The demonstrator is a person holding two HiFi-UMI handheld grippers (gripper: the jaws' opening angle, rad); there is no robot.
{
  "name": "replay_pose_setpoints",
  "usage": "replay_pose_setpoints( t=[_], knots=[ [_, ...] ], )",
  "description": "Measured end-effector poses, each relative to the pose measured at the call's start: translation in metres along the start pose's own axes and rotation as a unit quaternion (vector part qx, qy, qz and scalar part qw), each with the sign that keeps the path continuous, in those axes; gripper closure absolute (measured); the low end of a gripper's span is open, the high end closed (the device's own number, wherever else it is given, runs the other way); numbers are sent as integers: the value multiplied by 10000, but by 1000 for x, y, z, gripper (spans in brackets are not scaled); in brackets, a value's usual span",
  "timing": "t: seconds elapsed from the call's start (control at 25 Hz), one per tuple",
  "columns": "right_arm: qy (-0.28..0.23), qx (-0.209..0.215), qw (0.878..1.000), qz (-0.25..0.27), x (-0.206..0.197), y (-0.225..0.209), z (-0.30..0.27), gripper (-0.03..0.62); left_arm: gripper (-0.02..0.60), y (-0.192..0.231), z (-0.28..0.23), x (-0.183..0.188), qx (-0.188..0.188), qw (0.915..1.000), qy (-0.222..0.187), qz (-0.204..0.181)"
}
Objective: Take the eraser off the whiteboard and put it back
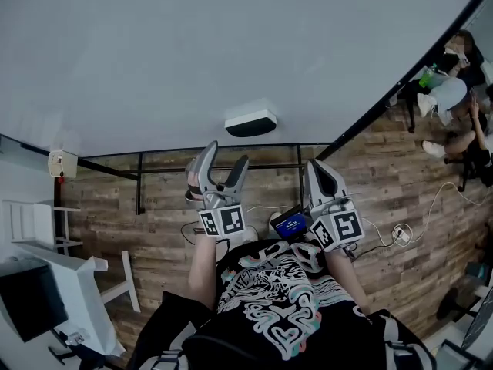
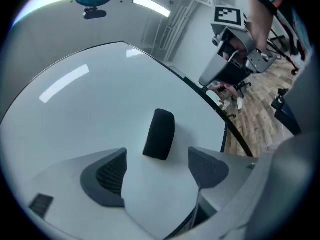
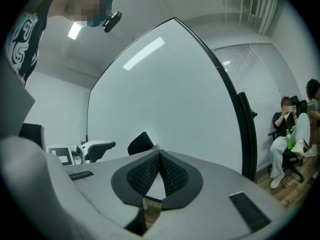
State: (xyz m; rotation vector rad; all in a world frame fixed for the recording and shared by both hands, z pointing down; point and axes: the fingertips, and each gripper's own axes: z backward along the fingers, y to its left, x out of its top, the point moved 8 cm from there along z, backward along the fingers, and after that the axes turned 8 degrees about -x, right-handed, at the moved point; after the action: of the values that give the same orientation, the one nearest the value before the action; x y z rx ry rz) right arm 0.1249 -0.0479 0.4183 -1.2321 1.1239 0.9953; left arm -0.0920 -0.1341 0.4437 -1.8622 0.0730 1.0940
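Eraser (image 2: 159, 134) is seen on the board (image 2: 90, 114) at mid-frame, ungripped ahead of the wide-spread left gripper (image 2: 157, 171), while the right gripper (image 3: 160, 160) is closed and empty; its return is judged likely done.

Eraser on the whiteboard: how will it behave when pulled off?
The eraser clings unaided to the upright whiteboard, so probably light and magnetic: expect a slight tug. Its blocky body looks rigid; the dark face may be felt, likely grippy.

Beneath us a brown wood-plank floor (image 1: 154, 237), a white cable running to a power strip (image 1: 400, 233), a white shelf unit (image 1: 35, 223) at our left, closed window blinds (image 3: 250, 74), a ceiling light strip (image 2: 150, 5) above us, a seated person (image 3: 286, 134) near the blinds
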Motion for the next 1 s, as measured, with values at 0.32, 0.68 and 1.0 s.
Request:
replay_pose_setpoints(
  t=[0.32,0.68,1.0],
  knots=[
    [-206,71,9997,-110,-3,30,43,580,353,9,57,4,-191,9871,-726,1415],
    [-52,-302,9994,182,-12,64,74,580,560,21,104,-7,-734,9133,-1088,3856],
    [-105,-177,9995,233,-8,66,77,580,558,16,117,3,-550,9214,-1089,3689]
  ],
)
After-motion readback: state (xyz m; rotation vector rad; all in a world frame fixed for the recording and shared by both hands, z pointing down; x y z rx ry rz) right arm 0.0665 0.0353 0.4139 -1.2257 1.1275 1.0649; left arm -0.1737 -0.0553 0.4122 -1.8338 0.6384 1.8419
